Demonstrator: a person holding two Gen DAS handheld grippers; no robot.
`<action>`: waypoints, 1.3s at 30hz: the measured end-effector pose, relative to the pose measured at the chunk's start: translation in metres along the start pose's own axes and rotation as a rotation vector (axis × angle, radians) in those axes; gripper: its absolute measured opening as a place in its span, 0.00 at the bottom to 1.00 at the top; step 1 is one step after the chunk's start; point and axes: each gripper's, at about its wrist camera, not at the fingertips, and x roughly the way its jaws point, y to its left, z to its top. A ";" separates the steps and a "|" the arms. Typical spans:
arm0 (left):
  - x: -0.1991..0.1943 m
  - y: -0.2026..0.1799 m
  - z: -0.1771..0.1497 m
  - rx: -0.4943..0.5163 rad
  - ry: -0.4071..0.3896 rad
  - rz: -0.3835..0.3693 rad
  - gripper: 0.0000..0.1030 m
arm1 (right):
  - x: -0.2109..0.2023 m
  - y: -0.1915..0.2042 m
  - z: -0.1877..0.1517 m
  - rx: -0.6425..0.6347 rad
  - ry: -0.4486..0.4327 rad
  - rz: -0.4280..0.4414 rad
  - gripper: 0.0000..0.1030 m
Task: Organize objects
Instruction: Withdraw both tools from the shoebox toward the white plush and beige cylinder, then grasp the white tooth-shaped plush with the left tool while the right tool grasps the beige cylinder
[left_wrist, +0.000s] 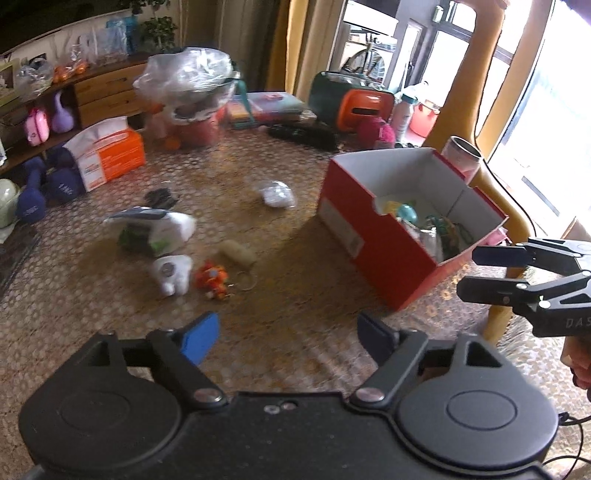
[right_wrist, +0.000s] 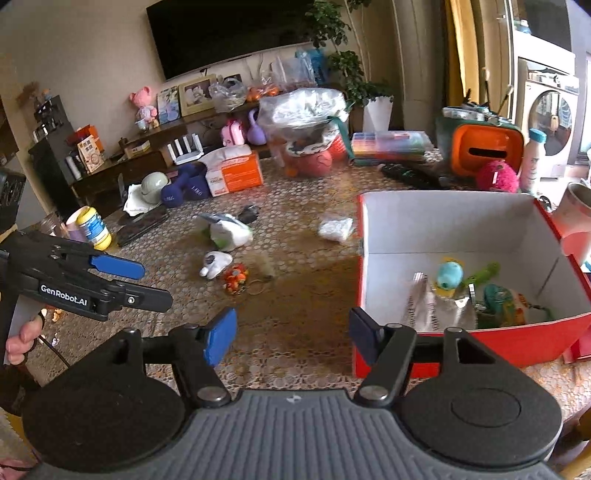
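Left tool: the left tool stands released, its blue pads apart with nothing between them, over bare tabletop left of the box.
Right tool: the right tool is also released and empty, at the near left corner of the red box.
Done so far: several small things already lie in the box, among them a teal plush, a green toy and a silver foil packet.
Still left: on the tabletop to the left lie a white toy, an orange keychain charm, a beige roll, a white and green pouch and, farther off, a small clear bag; my judgement is that roughly half remains.
Only in the right view: the box floor and its contents plainly, plus a yellow-lidded bottle at the far left.
Only in the left view: the box's outer red wall, and a cup behind it.
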 end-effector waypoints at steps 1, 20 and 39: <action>-0.001 0.004 -0.001 -0.001 -0.004 0.005 0.89 | 0.003 0.003 0.000 -0.002 0.003 0.002 0.65; 0.051 0.092 -0.012 -0.179 -0.008 0.149 0.99 | 0.102 0.039 0.010 -0.043 0.100 0.015 0.67; 0.126 0.121 0.006 -0.251 -0.026 0.240 0.99 | 0.215 0.035 0.042 -0.013 0.177 -0.005 0.67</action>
